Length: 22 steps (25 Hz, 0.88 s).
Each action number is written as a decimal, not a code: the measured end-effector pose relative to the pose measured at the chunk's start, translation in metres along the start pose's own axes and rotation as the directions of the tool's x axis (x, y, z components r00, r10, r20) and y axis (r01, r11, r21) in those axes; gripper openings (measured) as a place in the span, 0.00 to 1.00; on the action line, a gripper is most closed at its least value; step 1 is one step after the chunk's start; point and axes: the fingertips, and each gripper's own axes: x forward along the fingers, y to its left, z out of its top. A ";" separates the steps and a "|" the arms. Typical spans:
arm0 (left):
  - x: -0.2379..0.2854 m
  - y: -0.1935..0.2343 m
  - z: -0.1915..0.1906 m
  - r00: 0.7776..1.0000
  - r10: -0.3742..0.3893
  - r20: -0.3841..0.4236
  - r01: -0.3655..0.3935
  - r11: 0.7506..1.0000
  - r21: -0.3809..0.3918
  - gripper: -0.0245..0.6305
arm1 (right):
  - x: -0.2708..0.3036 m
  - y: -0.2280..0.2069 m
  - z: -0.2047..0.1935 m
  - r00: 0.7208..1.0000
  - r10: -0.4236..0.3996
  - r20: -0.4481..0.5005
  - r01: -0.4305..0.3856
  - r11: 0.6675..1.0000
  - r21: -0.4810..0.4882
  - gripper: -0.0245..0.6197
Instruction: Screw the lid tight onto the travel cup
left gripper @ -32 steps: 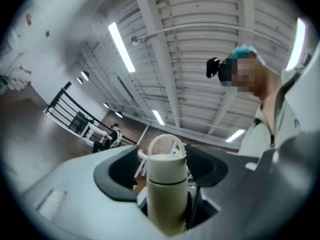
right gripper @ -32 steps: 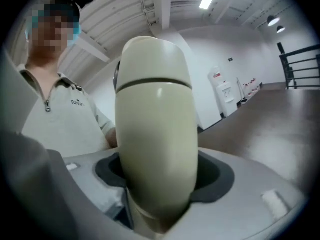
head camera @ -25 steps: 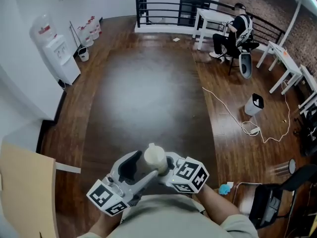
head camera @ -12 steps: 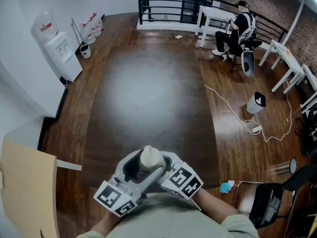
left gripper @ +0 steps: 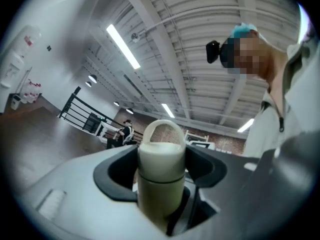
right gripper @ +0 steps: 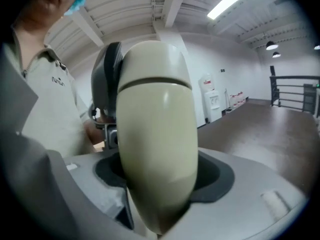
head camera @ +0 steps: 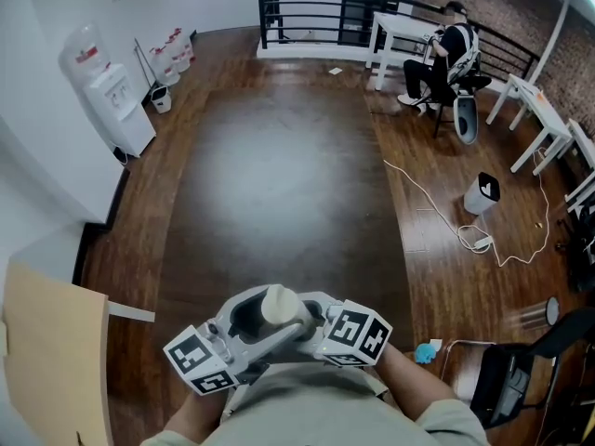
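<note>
Here, held side by side near the chest and pointing upward, the right tongs (head camera: 309, 316) clamp the cup (right gripper: 155, 149); the left tongs (head camera: 249, 316) are closing on its lid (left gripper: 161, 151).

The person wears a pale grey-beige shirt (head camera: 307, 402) of plain, light cloth. Its short, loose sleeves (head camera: 454, 424) leave the forearms bare. The right gripper view shows a soft fold-down collar (right gripper: 42, 59) and, on the chest, a small line of dark lettering (right gripper: 59, 82), too small to read. A teal-blue cap (left gripper: 245, 30) covers the head. A small black camera (left gripper: 214, 51) juts forward from the front of the cap.
</note>
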 end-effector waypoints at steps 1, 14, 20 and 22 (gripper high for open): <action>0.000 -0.003 0.000 0.999 -0.036 -0.008 0.036 0.999 -0.011 0.49 | -0.002 0.007 0.000 0.998 0.063 0.002 -0.063 0.998 0.014 0.53; 0.001 -0.046 -0.009 0.797 -0.596 -0.097 0.570 0.796 -0.205 0.50 | -0.025 0.083 -0.003 0.793 0.610 0.017 -0.609 0.789 0.082 0.53; 0.005 -0.046 -0.010 0.780 -0.620 -0.081 0.592 0.774 -0.223 0.50 | -0.026 0.081 -0.003 0.804 0.595 0.025 -0.594 0.800 0.081 0.53; 0.007 -0.045 -0.010 0.782 -0.618 -0.079 0.590 0.775 -0.225 0.50 | -0.027 0.078 -0.003 0.810 0.586 0.028 -0.586 0.806 0.080 0.53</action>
